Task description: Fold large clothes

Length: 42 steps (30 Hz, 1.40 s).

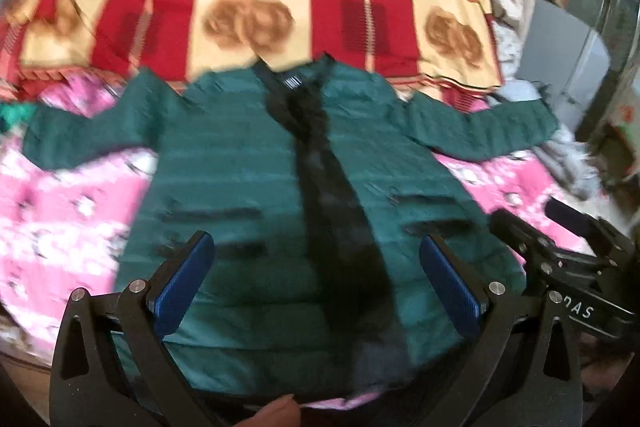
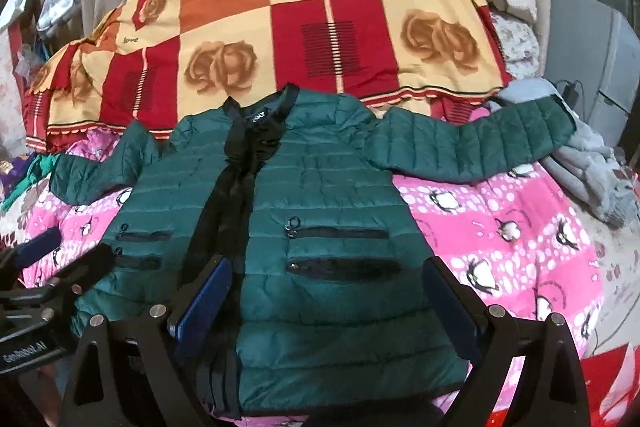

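- 1 green quilted jacket point(image 2: 328, 195) lies flat, front up, on a pink penguin-print sheet point(image 2: 500, 227), collar away from the cameras, hem nearest them.
- Its 2 sleeves are spread out to either side; the one on the right of the right wrist view point(image 2: 472, 143) reaches toward 1 grey garment point(image 2: 592, 167) heaped at the bed's edge.
- 1 black strip point(image 2: 228, 187) runs down the jacket's front from collar to hem.
- 4 dark zip pockets show on the front, 2 on each side of the strip, one point(image 2: 340, 233) above another.
- 1 red, orange and cream quilt point(image 2: 304, 27) with rose patches lies behind the jacket, its edge just beside the collar.
- Left gripper point(image 1: 316, 283): 2 blue-padded fingers spread wide above the lower jacket, nothing between them.
- Right gripper point(image 2: 326, 303): jaws likewise wide apart over the jacket's lower right half, holding nothing.
- 1 fingertip point(image 1: 276, 413) shows at the bottom edge of the left wrist view, which is blurred.
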{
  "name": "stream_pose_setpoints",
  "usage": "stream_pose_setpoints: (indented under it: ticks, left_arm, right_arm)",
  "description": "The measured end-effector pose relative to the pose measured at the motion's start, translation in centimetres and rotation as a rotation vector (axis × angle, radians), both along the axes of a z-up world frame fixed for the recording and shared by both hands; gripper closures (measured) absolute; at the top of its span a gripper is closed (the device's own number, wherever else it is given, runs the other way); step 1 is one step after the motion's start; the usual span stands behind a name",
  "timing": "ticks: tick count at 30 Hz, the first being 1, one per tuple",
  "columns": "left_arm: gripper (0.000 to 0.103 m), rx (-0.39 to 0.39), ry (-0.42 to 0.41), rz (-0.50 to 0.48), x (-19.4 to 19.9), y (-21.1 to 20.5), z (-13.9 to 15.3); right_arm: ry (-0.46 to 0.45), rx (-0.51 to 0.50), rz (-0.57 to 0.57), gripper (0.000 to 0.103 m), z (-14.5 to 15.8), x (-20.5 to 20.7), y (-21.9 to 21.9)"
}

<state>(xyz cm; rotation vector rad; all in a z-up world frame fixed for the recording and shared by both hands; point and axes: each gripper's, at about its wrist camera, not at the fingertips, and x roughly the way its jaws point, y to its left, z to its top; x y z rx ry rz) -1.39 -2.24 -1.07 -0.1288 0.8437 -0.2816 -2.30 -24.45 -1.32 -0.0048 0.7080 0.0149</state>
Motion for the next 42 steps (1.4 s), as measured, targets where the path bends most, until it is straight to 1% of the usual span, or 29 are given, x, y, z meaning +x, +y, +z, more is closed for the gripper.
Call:
stream_pose_setpoints:
  ticks: [2, 5, 7, 10, 12, 14, 16, 19, 22, 23, 25, 26, 28, 30, 33, 36, 38, 39, 42]
  left_arm:
    - [0.0, -0.02, 0.026, 0.001, 0.5, 0.2, -0.7]
    - [0.0, 0.027, 0.001, 0.04, 0.6, 0.4, -1.4]
    - [0.0, 0.03, 0.001, 0.064, 0.8, 0.7, -1.7]
    - [0.0, 0.037, -0.004, 0.093, 1.1, 1.2, -2.2]
    - [0.0, 0.014, -0.015, 0.096, 1.1, 1.6, -2.3]
    - [0.0, -0.008, -0.036, 0.104, 1.2, 2.0, -2.2]
    - [0.0, -0.026, -0.034, 0.091, 1.3, 2.3, -2.0]
    - [0.0, 0.036, -0.024, 0.115, 1.6, 2.6, -1.8]
    - [0.0, 0.032, 0.018, 0.153, 2.5, 4.0, -2.2]
    - [0.0, 0.039, 0.017, 0.177, 2.8, 4.6, -2.2]
    - [0.0, 0.071, -0.026, 0.22, 3.3, 5.8, -2.0]
    - [0.0, 0.094, -0.042, 0.234, 3.7, 6.3, -2.0]
    - [0.0, 0.12, -0.062, 0.232, 4.8, 7.1, -2.2]
    - [0.0, 0.115, -0.081, 0.211, 5.4, 7.7, -2.7]
    - [0.0, 0.145, -0.091, 0.207, 5.7, 7.8, -4.0]
    - [0.0, 0.215, -0.074, 0.212, 5.9, 6.9, -4.9]
    - [0.0, 0.239, -0.101, 0.206, 5.5, 6.5, -4.9]
    - [0.0, 0.253, -0.108, 0.207, 5.4, 6.4, -4.9]
    - [0.0, 0.272, -0.112, 0.214, 5.3, 6.2, -5.1]
  right_arm:
    - [-0.048, 0.009, 0.037, 0.008, 0.7, -0.1, 0.4]
    - [-0.176, 0.004, 0.097, 0.008, 1.5, -1.1, 1.0]
    - [-0.203, 0.006, 0.125, 0.008, 1.3, -1.3, 1.4]
    - [-0.166, 0.013, 0.133, 0.008, 0.0, -1.0, 1.7]
    - [-0.14, 0.027, 0.121, 0.008, -0.9, -0.9, 1.6]
    - [-0.142, 0.075, 0.115, 0.008, -1.3, -1.3, 1.4]
    - [-0.146, 0.094, 0.105, 0.008, -1.3, -1.4, 1.3]
    - [-0.138, 0.052, 0.13, 0.008, -0.9, -1.2, 1.8]
    - [-0.128, 0.065, 0.144, 0.008, -0.7, -1.0, 1.6]
    - [-0.122, 0.064, 0.151, 0.008, -0.7, -0.8, 1.5]
    - [-0.108, 0.033, 0.128, 0.008, -0.9, -0.1, 1.0]
    - [-0.104, 0.036, 0.124, 0.008, -0.9, 0.3, 0.6]
    - [-0.092, 0.073, 0.117, 0.008, -1.3, 1.5, -0.6]
    - [-0.101, 0.096, 0.115, 0.008, -1.7, 2.4, -1.5]
    - [-0.151, 0.02, 0.101, 0.008, -2.3, 2.8, -1.6]
    - [-0.187, -0.033, 0.098, 0.008, -3.2, 2.8, -1.5]
    - [-0.195, -0.041, 0.096, 0.008, -4.1, 2.8, -1.8]
    - [-0.182, -0.038, 0.089, 0.008, -4.6, 2.9, -2.0]
    - [-0.183, -0.002, 0.049, 0.008, -4.6, 3.2, -3.1]
